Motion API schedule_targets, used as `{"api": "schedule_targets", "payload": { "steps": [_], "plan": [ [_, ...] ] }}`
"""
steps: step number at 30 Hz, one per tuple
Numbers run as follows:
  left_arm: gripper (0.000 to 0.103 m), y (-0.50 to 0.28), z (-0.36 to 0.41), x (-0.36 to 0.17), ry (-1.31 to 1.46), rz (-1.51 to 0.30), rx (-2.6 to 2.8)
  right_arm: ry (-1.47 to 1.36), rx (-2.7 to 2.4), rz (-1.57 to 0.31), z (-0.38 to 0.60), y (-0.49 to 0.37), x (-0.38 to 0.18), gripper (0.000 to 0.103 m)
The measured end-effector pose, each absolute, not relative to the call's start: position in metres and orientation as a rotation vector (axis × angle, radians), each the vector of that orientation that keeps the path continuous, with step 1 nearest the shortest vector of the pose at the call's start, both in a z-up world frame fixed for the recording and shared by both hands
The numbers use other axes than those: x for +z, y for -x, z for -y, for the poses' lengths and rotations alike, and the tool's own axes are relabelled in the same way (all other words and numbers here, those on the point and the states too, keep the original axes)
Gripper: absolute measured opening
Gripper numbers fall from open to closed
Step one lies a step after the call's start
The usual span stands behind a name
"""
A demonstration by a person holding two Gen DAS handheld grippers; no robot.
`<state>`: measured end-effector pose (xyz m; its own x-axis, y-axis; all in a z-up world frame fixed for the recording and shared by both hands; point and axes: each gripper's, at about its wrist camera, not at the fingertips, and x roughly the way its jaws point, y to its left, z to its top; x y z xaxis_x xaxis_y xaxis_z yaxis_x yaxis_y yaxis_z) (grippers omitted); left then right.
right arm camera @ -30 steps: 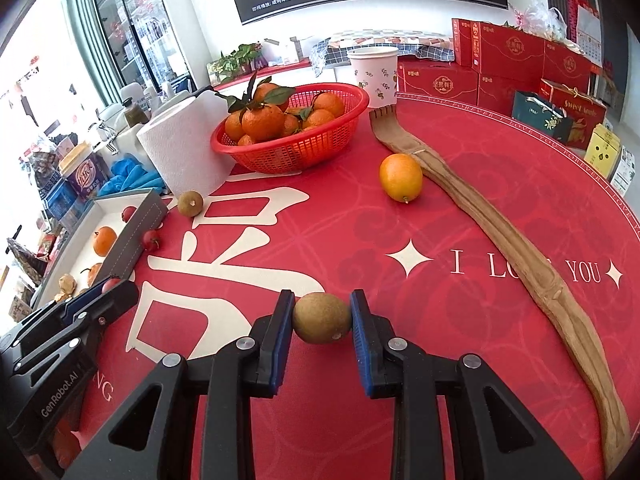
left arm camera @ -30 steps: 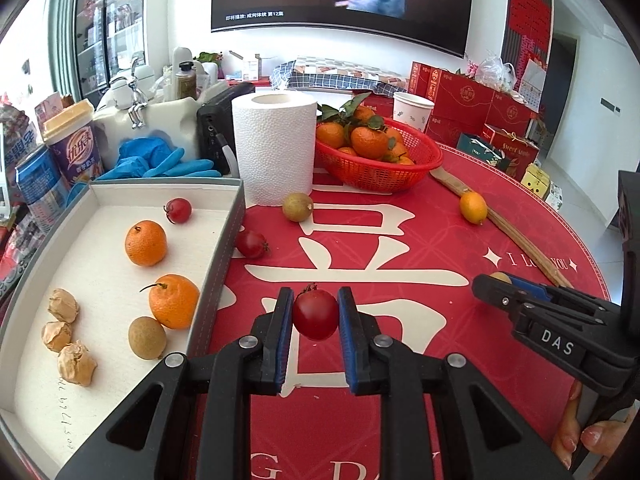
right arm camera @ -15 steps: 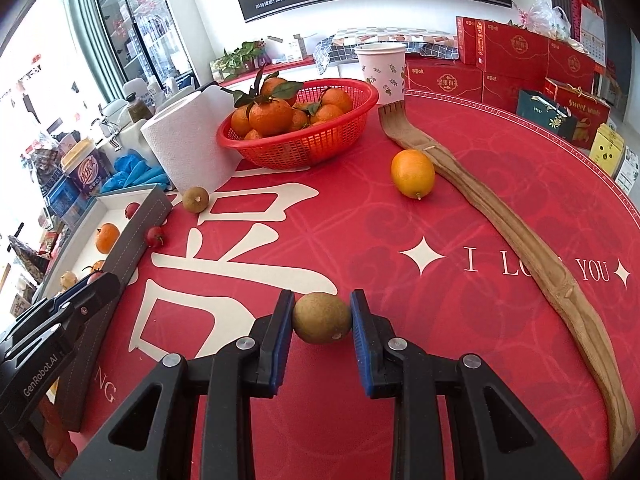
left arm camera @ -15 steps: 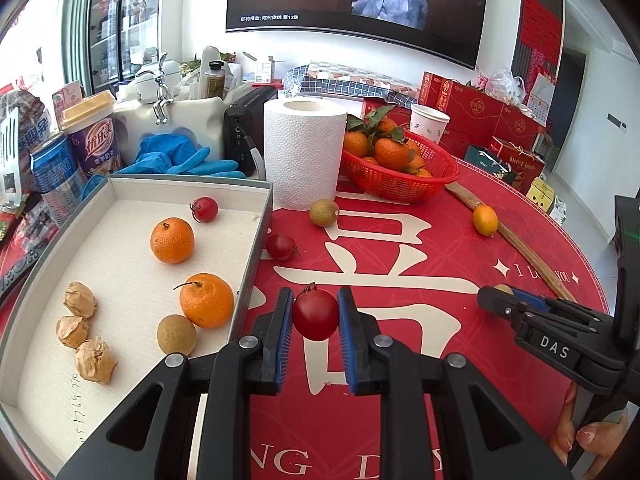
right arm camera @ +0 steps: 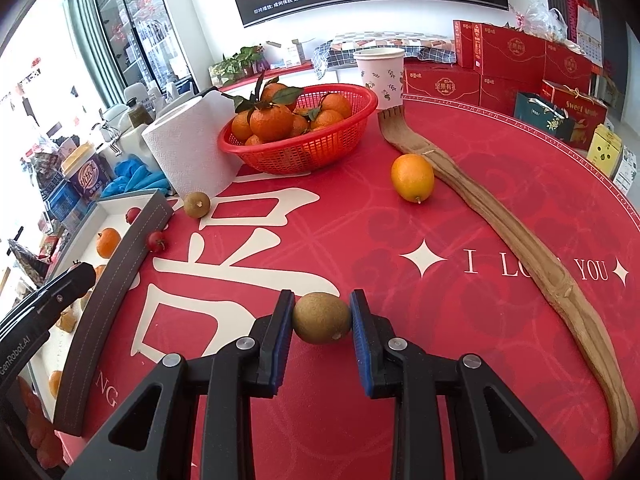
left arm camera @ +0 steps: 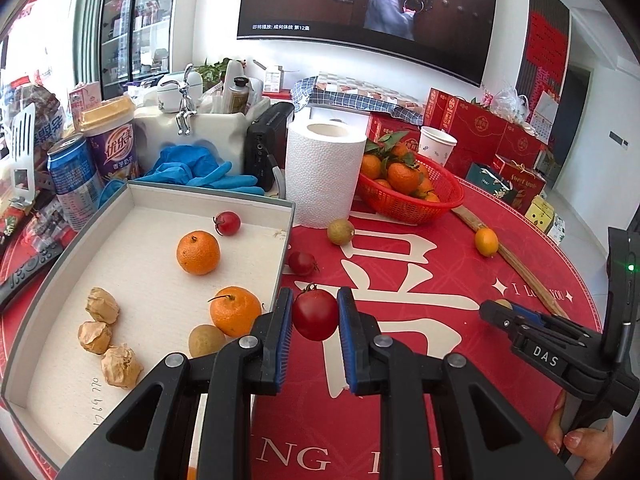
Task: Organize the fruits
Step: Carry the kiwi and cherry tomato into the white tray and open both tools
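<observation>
My left gripper is shut on a red cherry tomato, held above the red tablecloth just right of the white tray. In the tray lie two oranges, a cherry tomato, a brown longan and three papery husked fruits. My right gripper is shut on a brown longan low over the cloth. Loose on the cloth are another cherry tomato, a longan and a small orange fruit.
A red basket of tangerines and a paper towel roll stand behind the loose fruit. A long wooden backscratcher lies on the right. Cans, cups, blue gloves and red gift boxes crowd the back.
The left gripper has carried the cherry tomato toward the tray, so the tray now fills more of its view. The right gripper and its longan have stayed put.
</observation>
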<state>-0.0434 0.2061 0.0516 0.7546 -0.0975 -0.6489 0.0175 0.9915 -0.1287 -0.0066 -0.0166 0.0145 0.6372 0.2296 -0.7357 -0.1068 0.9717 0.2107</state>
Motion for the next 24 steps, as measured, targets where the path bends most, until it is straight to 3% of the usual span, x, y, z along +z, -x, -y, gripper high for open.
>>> {"api": "schedule_targets", "payload": {
  "steps": [10, 24],
  "plan": [
    [0.024, 0.05, -0.228, 0.061, 0.155, -0.691, -0.05, -0.141, 0.21, -0.88, -0.007, 0.014, 0.017, 0.029],
    [0.024, 0.053, -0.301, 0.061, 0.244, -0.692, 0.07, -0.019, 0.381, -0.895, -0.115, 0.01, 0.037, 0.029]
  ]
}}
